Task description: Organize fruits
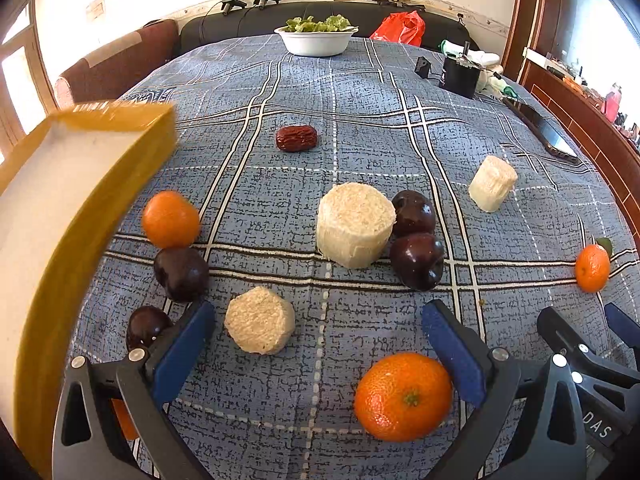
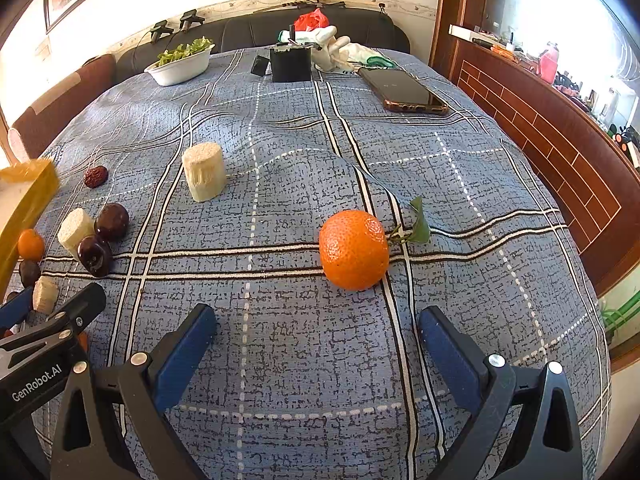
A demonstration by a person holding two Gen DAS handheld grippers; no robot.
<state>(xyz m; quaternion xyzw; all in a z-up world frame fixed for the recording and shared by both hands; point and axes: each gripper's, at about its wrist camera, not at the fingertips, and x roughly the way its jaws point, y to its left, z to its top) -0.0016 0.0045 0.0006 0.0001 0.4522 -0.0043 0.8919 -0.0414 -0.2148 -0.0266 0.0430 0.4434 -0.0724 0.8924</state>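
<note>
In the left wrist view my left gripper (image 1: 318, 322) is open over the blue plaid cloth. An orange (image 1: 403, 396) lies between its fingers, close to the right pad (image 1: 452, 352). A small white cylinder (image 1: 260, 325) lies by the left pad. Ahead are a larger white cylinder (image 1: 354, 224), two dark plums (image 1: 416, 260), another plum (image 1: 181, 274), an orange (image 1: 171, 219) and a red date (image 1: 297, 138). A yellow-rimmed box (image 1: 100, 216) is at the left. In the right wrist view my right gripper (image 2: 318, 322) is open and empty; an orange with a leaf (image 2: 354, 249) lies just ahead.
A white bowl of greens (image 1: 316, 38) stands at the far edge. A black box (image 2: 291, 63) and a phone (image 2: 404, 90) lie at the far right. A third white cylinder (image 2: 204, 170) stands mid-table. A wooden cabinet (image 2: 560, 152) borders the right side.
</note>
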